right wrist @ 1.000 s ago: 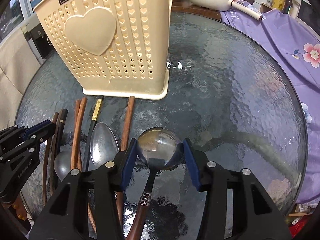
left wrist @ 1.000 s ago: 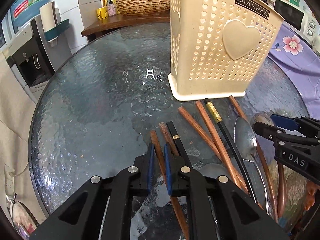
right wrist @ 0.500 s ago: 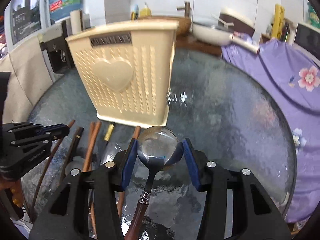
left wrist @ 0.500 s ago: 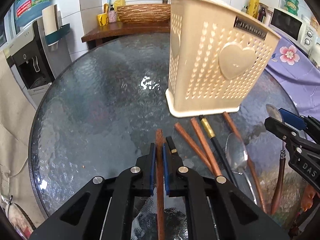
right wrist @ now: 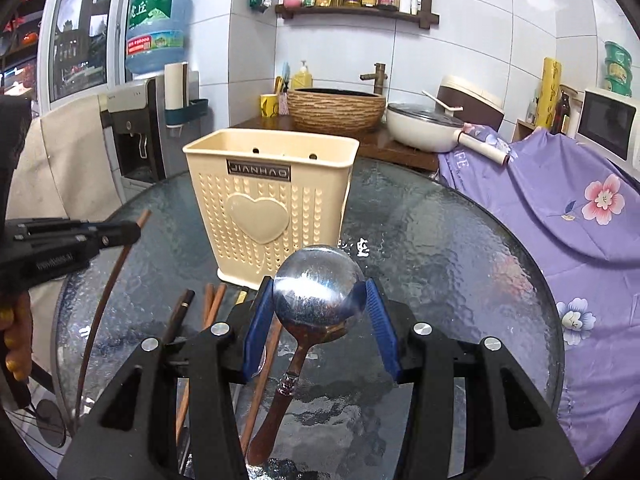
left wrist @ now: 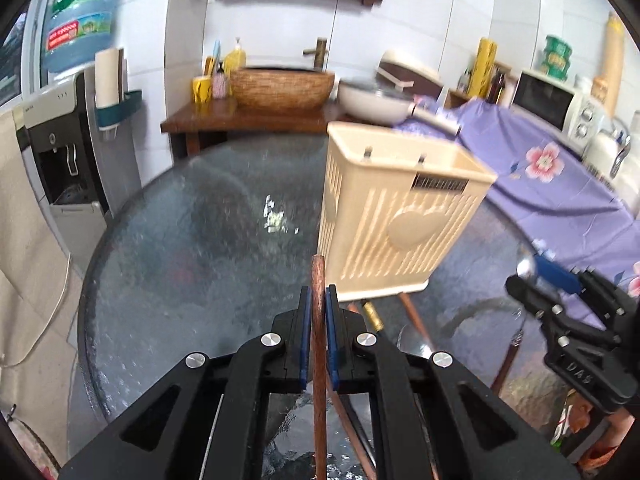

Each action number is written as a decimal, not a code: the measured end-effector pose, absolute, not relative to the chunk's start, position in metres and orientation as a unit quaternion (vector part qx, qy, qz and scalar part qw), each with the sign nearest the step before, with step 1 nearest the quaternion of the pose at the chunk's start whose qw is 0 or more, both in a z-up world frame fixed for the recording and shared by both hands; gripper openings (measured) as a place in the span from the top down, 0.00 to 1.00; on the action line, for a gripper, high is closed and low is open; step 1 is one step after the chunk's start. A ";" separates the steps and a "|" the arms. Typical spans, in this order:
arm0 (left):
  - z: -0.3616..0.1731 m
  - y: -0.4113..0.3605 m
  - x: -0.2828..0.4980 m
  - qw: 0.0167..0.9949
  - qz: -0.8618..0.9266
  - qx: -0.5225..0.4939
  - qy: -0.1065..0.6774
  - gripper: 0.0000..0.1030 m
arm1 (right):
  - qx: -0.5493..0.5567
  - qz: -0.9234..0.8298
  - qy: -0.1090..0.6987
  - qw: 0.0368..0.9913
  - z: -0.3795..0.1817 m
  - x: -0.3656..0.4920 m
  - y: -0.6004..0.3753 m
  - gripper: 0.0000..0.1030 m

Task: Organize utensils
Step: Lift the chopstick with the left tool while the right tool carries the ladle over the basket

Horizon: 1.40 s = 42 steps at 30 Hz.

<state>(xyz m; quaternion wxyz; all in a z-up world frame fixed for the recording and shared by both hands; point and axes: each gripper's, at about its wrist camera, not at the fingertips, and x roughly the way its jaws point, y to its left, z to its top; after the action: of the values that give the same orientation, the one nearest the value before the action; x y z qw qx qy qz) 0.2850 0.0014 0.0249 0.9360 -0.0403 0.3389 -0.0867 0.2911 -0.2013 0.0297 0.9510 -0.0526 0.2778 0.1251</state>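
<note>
Chopstick point(left wrist: 319, 320) of dark reddish wood sits pinched between the nearly shut blue pads of the left tool point(left wrist: 319, 300), its tip poking just past them toward the cream utensil basket point(left wrist: 394, 216); it looks light, stiff and smooth, so a grip near one end leaves the long free length prone to swing or pivot, and a hold closer to the middle would likely steady it. The right tool point(right wrist: 320, 300) stands about half open with its pads pressed on either side of the round metal bowl of a spoon point(right wrist: 318, 290), whose wooden handle hangs down toward the glass worktop point(right wrist: 460, 264). That polished, curved bowl is probably slippery and the handle's weight pulls downward, so the neck or handle would be a surer place to hold. More chopsticks point(right wrist: 214, 304) and another spoon lie on the worktop just in front of the basket, which stands upright and looks empty from here.
</note>
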 end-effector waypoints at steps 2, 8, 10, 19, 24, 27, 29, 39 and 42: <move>0.033 0.001 0.280 0.941 -0.087 -0.036 0.325 0.93 | -0.049 0.126 0.274 0.952 0.032 0.288 -0.202 0.54; 0.052 0.000 0.271 0.951 -0.088 -0.035 0.296 0.93 | -0.053 0.125 0.262 0.955 0.041 0.281 -0.205 0.54; 0.058 0.001 0.266 0.954 -0.087 -0.036 0.285 0.93 | -0.054 0.124 0.261 0.956 0.041 0.279 -0.207 0.54; 0.079 0.002 0.255 0.966 -0.081 -0.033 0.243 0.93 | -0.057 0.121 0.260 0.956 0.043 0.277 -0.207 0.54; 0.076 0.000 0.252 0.966 -0.082 -0.030 0.241 0.93 | -0.060 0.122 0.259 0.956 0.043 0.275 -0.205 0.54; 0.075 0.002 0.252 0.966 -0.083 -0.031 0.241 0.93 | -0.059 0.121 0.257 0.957 0.044 0.274 -0.206 0.54; 0.077 0.003 0.251 0.967 -0.083 -0.032 0.239 0.93 | -0.060 0.122 0.255 0.957 0.046 0.273 -0.206 0.54; 0.097 0.012 0.242 0.971 -0.091 -0.045 0.215 0.93 | -0.059 0.125 0.239 0.961 0.064 0.269 -0.208 0.54; 0.106 0.013 0.243 0.973 -0.092 -0.045 0.206 0.93 | -0.057 0.127 0.239 0.961 0.071 0.272 -0.207 0.54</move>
<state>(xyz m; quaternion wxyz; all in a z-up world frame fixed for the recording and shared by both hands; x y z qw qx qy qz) 0.2429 0.0130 0.1064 0.9732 -0.0449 0.2060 -0.0915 0.2722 -0.2074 0.0707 0.9610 -0.0574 0.2390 0.1269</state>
